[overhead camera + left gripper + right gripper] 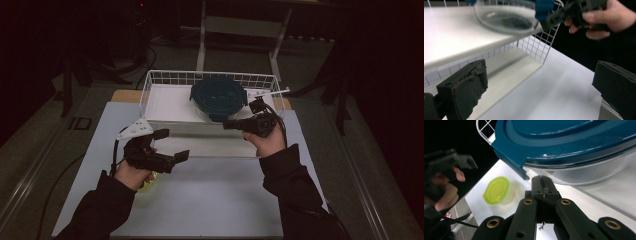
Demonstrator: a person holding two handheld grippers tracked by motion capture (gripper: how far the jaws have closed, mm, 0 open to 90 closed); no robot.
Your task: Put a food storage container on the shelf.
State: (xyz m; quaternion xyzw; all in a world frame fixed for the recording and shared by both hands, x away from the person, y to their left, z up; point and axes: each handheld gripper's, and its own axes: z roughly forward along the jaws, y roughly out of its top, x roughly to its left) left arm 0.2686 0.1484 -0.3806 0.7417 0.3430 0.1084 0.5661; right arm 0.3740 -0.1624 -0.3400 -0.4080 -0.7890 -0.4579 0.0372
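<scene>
A dim room: grey floor (45, 150), metal frame legs (201, 40) behind the white table (210, 200).

Glossy teal plastic lid (574, 142); white wire basket (165, 78).

Dark lab: white test table (200, 200), floor cables (55, 180).

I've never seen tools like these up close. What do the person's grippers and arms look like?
Both arms wear dark long sleeves. The left gripper is black with two blocky padded jaws, a pale three-cornered plate on top and a dark cable trailing behind. The right gripper is black too; its linkage arms carry brass-coloured rivets.
</scene>
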